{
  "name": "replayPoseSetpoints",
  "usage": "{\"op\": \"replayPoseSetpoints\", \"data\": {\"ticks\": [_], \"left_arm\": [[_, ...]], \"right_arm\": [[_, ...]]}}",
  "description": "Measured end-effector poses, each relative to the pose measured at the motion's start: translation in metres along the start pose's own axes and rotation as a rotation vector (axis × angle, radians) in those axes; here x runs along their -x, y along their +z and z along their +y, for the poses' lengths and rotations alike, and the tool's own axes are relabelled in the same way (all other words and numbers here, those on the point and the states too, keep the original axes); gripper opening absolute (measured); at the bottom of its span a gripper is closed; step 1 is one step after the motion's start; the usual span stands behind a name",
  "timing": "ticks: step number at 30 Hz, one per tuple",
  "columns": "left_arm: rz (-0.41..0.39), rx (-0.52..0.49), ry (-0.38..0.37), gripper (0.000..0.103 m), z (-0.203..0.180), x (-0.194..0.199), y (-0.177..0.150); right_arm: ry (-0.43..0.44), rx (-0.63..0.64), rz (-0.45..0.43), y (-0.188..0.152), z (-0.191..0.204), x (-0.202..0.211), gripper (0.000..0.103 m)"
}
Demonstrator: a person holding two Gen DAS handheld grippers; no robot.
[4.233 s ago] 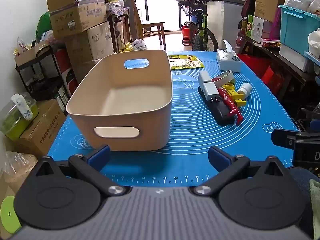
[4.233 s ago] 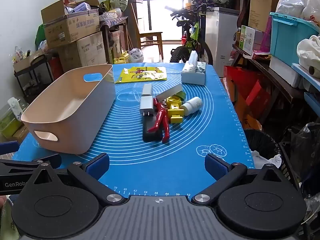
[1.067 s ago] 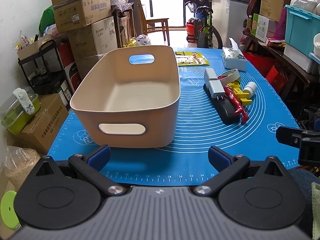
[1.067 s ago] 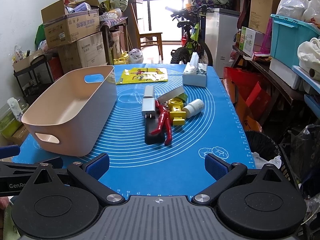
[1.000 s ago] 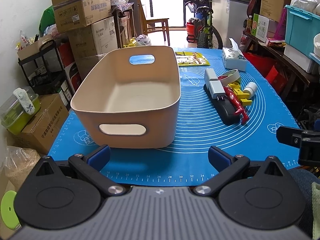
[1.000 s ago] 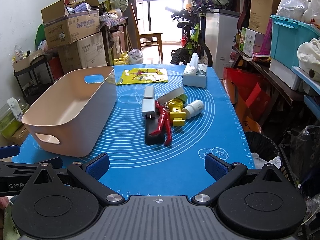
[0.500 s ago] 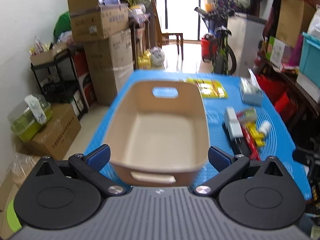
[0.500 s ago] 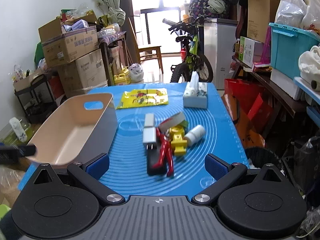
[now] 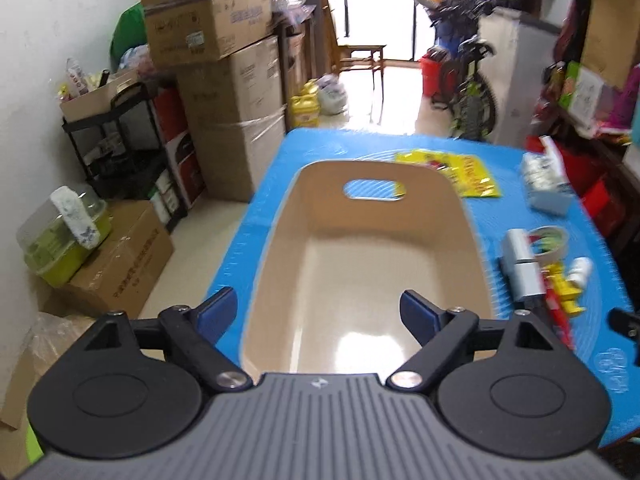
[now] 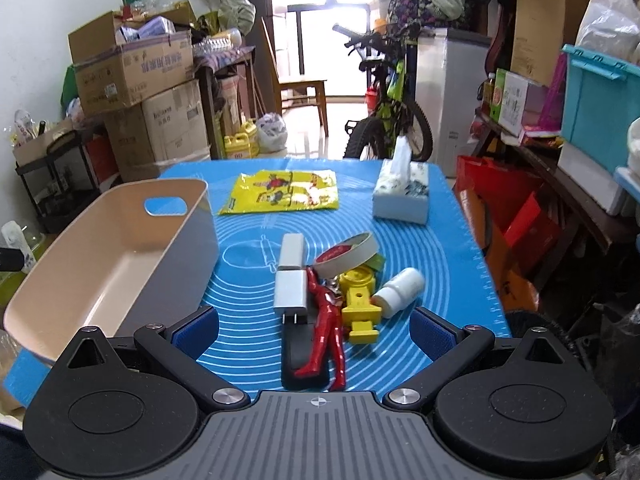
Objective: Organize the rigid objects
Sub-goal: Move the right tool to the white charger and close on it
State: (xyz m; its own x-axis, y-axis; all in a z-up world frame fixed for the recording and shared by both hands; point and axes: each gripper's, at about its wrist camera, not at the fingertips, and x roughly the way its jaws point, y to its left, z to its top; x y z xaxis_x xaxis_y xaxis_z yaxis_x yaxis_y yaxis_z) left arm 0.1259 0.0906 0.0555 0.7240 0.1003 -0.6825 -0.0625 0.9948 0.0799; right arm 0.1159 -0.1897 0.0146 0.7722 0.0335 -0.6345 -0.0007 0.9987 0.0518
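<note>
Trouble could start on the left: the left claw (image 9: 318,312) hangs over the empty beige plastic bin (image 9: 272,248), closing on nothing, and could bump it. Right claw (image 10: 314,330), spread wide, could scatter the near red toy figure (image 10: 326,320) pile.

The beige bin (image 9: 360,272) stands empty on the left of the surface (image 10: 440,248), its inside open from above under the left tongs (image 9: 320,314), whose jaws are closing on nothing. Right of it a bare blue strip runs to the cluster: charger (image 10: 291,286), red figure (image 10: 326,320), yellow toy (image 10: 358,300), tape roll (image 10: 348,256), white bottle (image 10: 398,292), crowded and touching. Far off, the tissue box (image 10: 402,196) and yellow packet (image 10: 282,192) leave gaps between.
</note>
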Motion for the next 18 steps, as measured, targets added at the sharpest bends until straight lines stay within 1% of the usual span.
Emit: {"op": "replayPoseSetpoints", "data": {"ticks": [3, 6, 11, 12, 13, 15, 17, 18], "left_arm": [[0.007, 0.014, 0.012, 0.088, 0.014, -0.019, 0.0], [0.034, 0.036, 0.042, 0.088, 0.027, -0.039, 0.0], [0.078, 0.085, 0.078, 0.083, 0.044, -0.062, 0.002], [0.08, 0.088, 0.082, 0.08, 0.046, -0.065, 0.002], [0.084, 0.089, 0.081, 0.075, 0.047, -0.068, 0.001], [0.099, 0.092, 0.069, 0.068, 0.047, -0.073, 0.0], [0.122, 0.099, 0.042, 0.064, 0.048, -0.078, -0.003], [0.131, 0.098, 0.025, 0.059, 0.047, -0.081, -0.003]], "right_arm": [[-0.001, 0.012, 0.024, 0.001, 0.005, -0.024, 0.101], [0.005, 0.031, 0.051, 0.0, 0.011, -0.047, 0.101], [0.001, 0.085, 0.085, 0.003, 0.023, -0.082, 0.101], [0.002, 0.093, 0.089, 0.004, 0.026, -0.089, 0.101], [0.003, 0.102, 0.091, 0.006, 0.028, -0.095, 0.101], [0.001, 0.116, 0.097, 0.007, 0.03, -0.105, 0.101], [-0.008, 0.13, 0.11, 0.009, 0.034, -0.118, 0.099], [-0.011, 0.131, 0.113, 0.01, 0.034, -0.122, 0.099]]}}
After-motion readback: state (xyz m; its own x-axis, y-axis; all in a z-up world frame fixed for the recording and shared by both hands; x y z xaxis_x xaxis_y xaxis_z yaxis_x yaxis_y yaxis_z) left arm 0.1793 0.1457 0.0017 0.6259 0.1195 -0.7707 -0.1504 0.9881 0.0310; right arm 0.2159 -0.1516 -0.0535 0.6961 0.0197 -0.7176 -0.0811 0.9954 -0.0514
